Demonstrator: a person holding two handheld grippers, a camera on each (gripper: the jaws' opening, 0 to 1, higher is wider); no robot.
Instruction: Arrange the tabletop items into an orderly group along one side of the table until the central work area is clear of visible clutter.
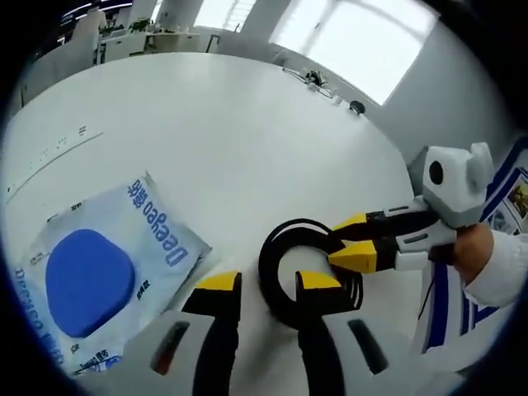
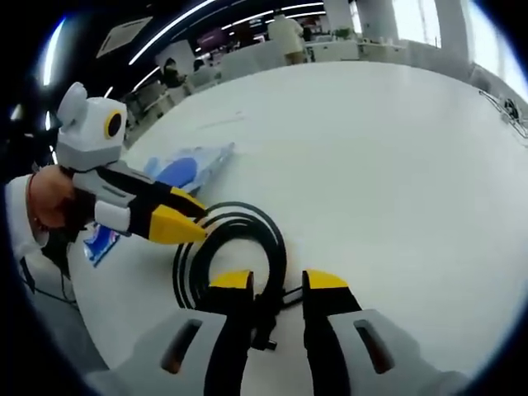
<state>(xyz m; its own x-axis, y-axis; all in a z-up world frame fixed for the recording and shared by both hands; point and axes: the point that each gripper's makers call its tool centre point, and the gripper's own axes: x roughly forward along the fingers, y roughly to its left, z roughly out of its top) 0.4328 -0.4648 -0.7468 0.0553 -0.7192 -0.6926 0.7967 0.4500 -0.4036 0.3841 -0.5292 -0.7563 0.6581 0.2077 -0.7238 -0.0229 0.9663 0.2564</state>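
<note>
A black cable coil (image 1: 307, 276) lies on the white table (image 1: 214, 132). My left gripper (image 1: 268, 283) stands open, and the coil's left arc runs between its yellow-tipped jaws. The right gripper (image 1: 346, 241) comes in from the right with its jaws apart over the coil's far edge. In the right gripper view, the coil (image 2: 235, 243) lies just ahead, and its plug end sits between the open jaws of my right gripper (image 2: 278, 282). The left gripper (image 2: 200, 223) reaches in from the left at the coil's rim. A blue and white wipes packet (image 1: 103, 264) (image 2: 183, 169) lies flat beside the coil.
A person's hand (image 1: 474, 247) holds the right gripper, and another hand (image 2: 49, 198) holds the left. Small dark items with cords (image 1: 318, 80) sit at the table's far edge by the window. Office desks stand beyond the table.
</note>
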